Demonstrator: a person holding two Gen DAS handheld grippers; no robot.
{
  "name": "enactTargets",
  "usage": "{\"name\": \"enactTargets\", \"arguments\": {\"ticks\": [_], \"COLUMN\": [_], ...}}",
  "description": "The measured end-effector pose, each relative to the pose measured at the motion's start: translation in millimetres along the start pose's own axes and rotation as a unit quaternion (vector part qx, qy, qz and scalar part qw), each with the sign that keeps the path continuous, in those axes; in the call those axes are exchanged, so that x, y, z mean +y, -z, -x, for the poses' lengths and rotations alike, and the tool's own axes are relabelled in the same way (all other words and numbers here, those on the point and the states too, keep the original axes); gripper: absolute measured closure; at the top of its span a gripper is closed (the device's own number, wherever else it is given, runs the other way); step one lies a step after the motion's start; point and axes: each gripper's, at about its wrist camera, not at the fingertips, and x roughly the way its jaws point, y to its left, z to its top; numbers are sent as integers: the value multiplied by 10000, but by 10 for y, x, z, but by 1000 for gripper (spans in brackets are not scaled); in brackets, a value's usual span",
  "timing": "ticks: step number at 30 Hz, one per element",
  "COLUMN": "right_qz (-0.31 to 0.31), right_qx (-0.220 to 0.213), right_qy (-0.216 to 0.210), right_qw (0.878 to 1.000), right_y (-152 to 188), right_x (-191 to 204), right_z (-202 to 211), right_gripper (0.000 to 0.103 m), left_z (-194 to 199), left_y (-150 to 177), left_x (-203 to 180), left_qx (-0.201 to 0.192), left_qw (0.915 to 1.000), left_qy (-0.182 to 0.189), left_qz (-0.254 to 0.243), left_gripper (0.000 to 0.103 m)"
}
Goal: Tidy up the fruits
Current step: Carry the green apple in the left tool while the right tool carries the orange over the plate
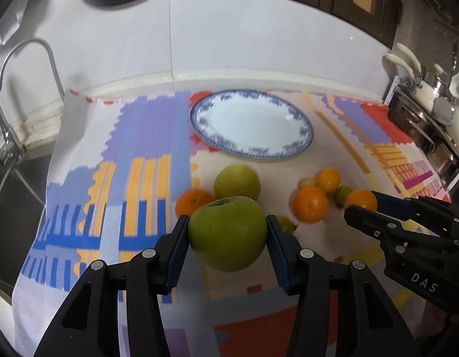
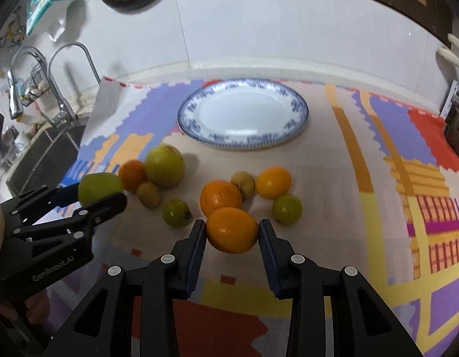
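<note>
— Left gripper (image 1: 228, 232) clamps the green apple (image 1: 228, 233) between both pads. Where is the plate (image 1: 301, 125)?
— Straight ahead on the patterned cloth (image 1: 146, 136), beyond the other fruit.
— And the right view?
— Right gripper (image 2: 232, 235) is closed on an orange (image 2: 232, 230). The plate (image 2: 187, 110) lies ahead, slightly left. Judging by this, both are about equally near it.
</note>
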Motion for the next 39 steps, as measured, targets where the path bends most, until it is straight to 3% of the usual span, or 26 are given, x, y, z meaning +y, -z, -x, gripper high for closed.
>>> {"name": "enactTargets", "arguments": {"ticks": [9, 22, 32, 39], "right_qz": [144, 186, 335, 387], "right_qx": [-487, -848, -912, -736], "right_qy": [-54, -75, 63, 59], "right_qw": [9987, 9962, 9953, 9965], "right_y": [-335, -861, -1286, -1563], "right_x": [-38, -155, -267, -372], "right_z": [175, 81, -170, -536], "right_gripper": [66, 66, 66, 66], "left_z": [54, -54, -422, -900], "left_y": [-361, -949, -1371, -1566], "left_x": [-79, -100, -90, -70], "left_qx": [-390, -784, -700, -281], "left_qw": [9991, 9962, 9964, 9986], "left_qy": [64, 43, 51, 209], "left_qz": [-129, -388, -480, -401], "left_gripper": [53, 53, 53, 53]}}
